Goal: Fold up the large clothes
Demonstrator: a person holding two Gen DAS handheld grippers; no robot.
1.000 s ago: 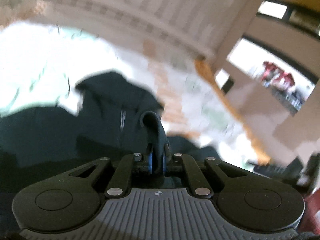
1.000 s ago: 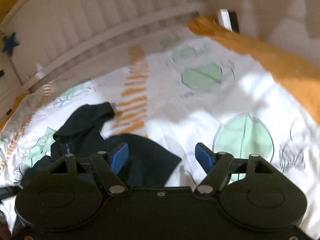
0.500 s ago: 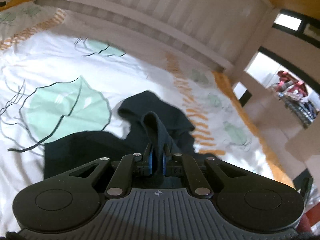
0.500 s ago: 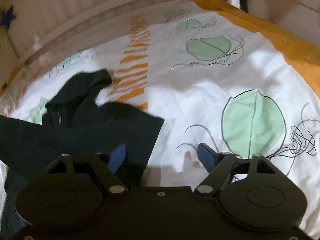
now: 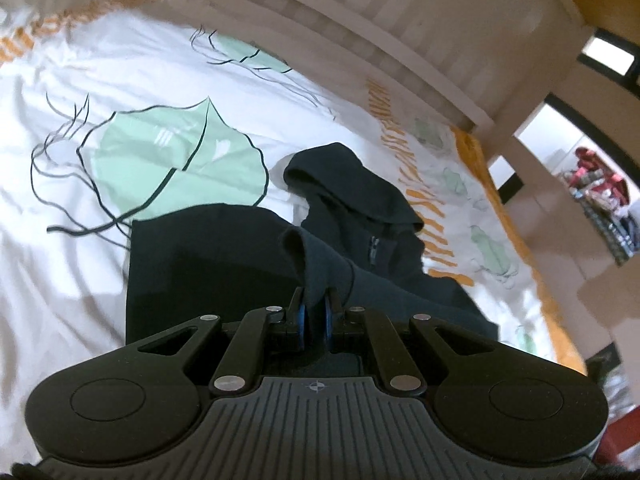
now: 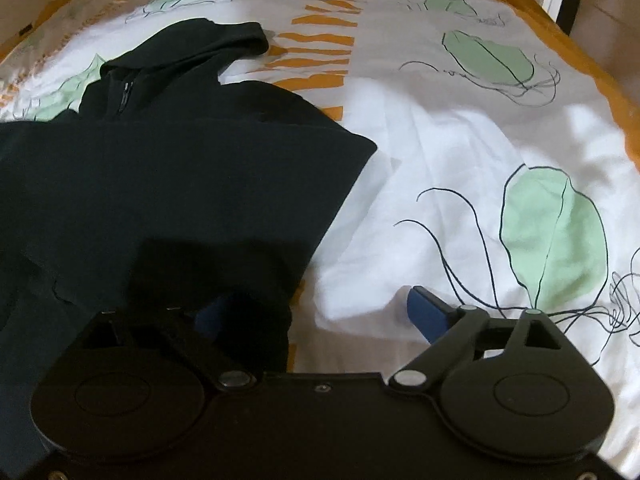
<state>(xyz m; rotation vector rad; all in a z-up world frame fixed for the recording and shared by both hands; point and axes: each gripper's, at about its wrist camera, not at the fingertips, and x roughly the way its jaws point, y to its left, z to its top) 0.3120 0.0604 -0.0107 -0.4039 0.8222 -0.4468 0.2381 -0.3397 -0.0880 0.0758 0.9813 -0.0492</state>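
Left wrist view: risk, pinched fold slips from my left gripper (image 5: 315, 322) if I tug, pads clamp only thin edge. Jaws closed on dark hoodie (image 5: 208, 264), which lies on bedsheet (image 5: 60, 240), hood toward headboard (image 5: 400, 12).

Right wrist view: risk, I snag bedsheet (image 6: 440, 160) instead of hoodie (image 6: 180, 184) edge. My right gripper (image 6: 316, 314) jaws just widening, spread wide, holding nothing; left pad over hoodie, right pad over sheet.

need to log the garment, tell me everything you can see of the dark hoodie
The dark hoodie is a very dark, soft, matte knit with a hood and a front zipper. It lies partly folded on the leaf-print bed cover, hood toward the headboard. The left gripper is shut on a raised fold of it; the right gripper, whose jaws have just been opening, holds nothing.
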